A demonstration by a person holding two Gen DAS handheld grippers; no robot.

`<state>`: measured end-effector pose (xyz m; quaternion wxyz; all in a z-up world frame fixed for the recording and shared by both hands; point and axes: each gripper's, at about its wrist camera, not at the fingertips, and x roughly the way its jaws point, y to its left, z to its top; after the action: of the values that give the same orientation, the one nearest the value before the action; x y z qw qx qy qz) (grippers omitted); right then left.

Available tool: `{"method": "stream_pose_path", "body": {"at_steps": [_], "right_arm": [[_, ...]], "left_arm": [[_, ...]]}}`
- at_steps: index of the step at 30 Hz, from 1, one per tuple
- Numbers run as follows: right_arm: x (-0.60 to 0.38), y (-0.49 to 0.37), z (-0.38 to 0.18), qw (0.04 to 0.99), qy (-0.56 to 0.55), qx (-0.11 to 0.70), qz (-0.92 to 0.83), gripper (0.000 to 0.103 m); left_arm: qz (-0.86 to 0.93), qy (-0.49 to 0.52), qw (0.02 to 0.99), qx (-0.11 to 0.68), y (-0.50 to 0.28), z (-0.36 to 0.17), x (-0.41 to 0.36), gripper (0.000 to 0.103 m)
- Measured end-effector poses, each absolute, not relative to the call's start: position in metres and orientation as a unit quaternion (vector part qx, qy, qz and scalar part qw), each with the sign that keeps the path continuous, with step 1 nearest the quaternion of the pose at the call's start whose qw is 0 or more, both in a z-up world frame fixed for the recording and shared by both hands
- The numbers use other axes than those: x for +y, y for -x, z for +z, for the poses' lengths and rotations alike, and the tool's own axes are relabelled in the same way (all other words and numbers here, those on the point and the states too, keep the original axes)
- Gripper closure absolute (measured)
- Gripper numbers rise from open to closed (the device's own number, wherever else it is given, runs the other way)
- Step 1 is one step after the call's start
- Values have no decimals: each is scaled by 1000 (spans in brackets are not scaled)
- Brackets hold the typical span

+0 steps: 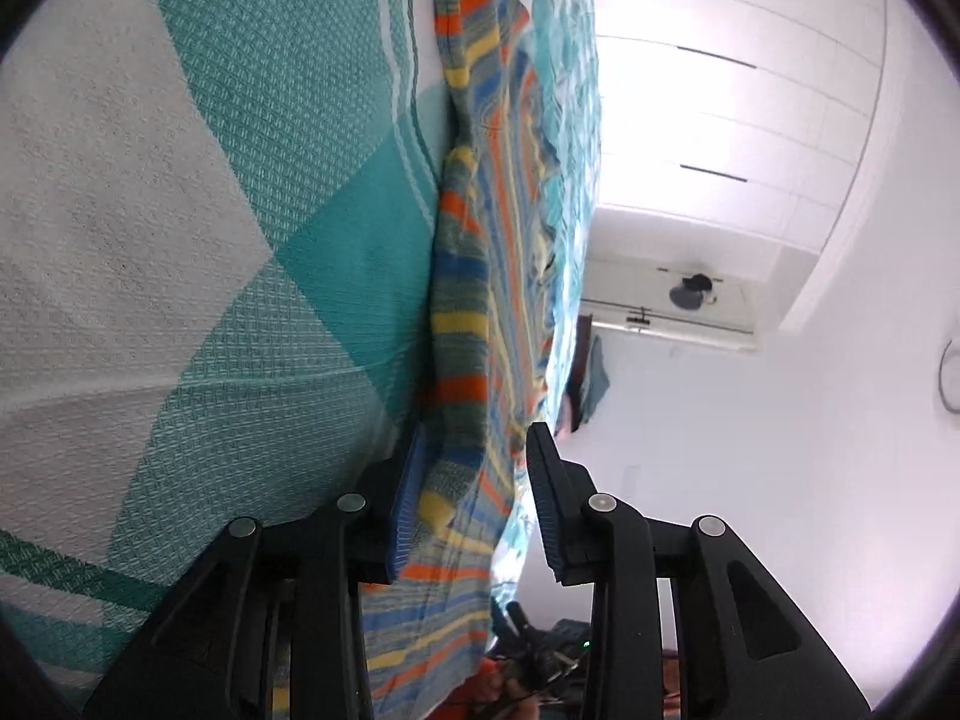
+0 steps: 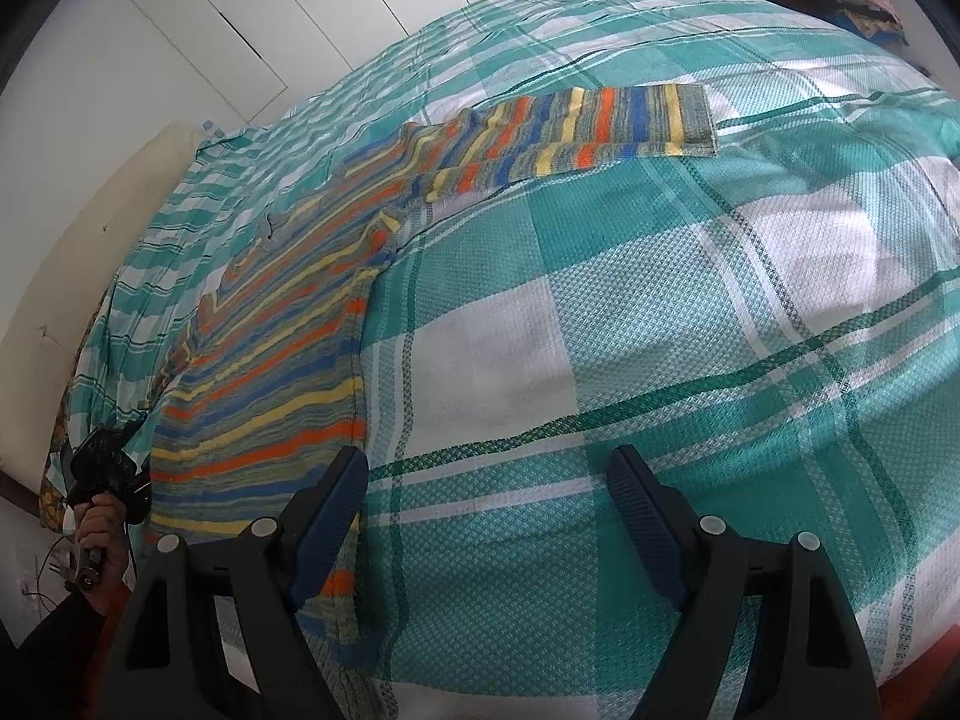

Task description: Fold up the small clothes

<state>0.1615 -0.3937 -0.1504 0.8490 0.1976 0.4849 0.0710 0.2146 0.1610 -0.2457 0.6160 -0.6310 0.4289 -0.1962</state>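
On the teal-and-white checked bedspread [image 2: 630,312], the multicoloured striped knitted sweater [image 2: 270,372] lay unfolded; my left gripper [image 1: 474,480] stood partly open around its hem, my right gripper [image 2: 486,504] wide, empty.

Sweater [image 2: 282,354] striped orange, yellow, blue and grey — bedspread [image 2: 630,312] checked teal and white.
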Motion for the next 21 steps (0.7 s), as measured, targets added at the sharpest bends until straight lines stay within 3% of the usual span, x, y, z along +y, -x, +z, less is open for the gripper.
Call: {"method": "stream_pose_path", "body": {"at_steps": [8,13,14,15,21], "right_arm": [[-392,-161,-150,849,-195,486,70,22],[-392,-161,-151,849,-196,486,71,22],[-392,-161,-151,848,-196,487,71,22],[-393,-162,-152,848,-196,487,71,22],[-392,-162,-153,848,-198,487,70,22]], "left_arm": [[-234,635,588,443,-230,-250,139,69],[-201,661,600,404,-224,-247,151,66],[-191,660,607,399,-223,-246,156,78],[-183,654,617,398,-222,-244,157,103],[-112,569,696,423,-221,-212,155,103]]}}
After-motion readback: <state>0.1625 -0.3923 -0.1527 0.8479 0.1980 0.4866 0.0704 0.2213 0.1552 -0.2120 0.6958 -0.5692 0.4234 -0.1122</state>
